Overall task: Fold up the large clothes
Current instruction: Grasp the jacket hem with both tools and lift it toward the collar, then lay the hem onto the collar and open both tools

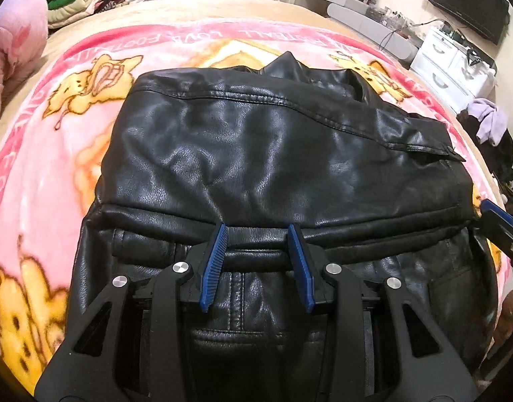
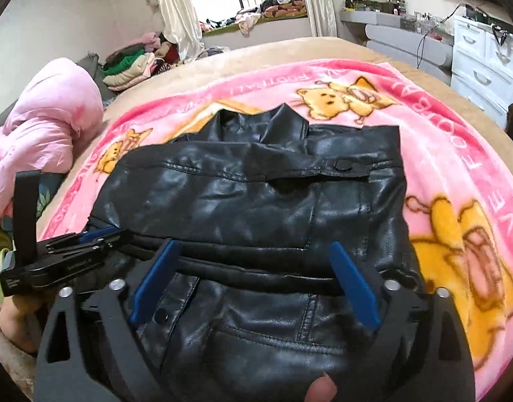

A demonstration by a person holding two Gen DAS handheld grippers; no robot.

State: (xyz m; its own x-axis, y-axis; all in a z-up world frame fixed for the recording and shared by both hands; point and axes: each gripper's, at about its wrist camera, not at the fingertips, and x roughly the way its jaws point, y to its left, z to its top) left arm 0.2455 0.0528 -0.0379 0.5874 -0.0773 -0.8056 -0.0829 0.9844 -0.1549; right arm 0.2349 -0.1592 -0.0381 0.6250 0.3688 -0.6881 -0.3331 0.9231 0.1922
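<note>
Lying folded on the blanket (image 1: 38, 174), the jacket (image 1: 273, 154) sits under both spread, empty tools (image 1: 261, 231) (image 2: 253, 248).

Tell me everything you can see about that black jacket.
The jacket looks like glossy, creased black leather with stitched seams, a collar at the far end and a snap tab. It lies partly folded, flat on the pink blanket. The left gripper and right gripper sit open at its near folded edge.
</note>
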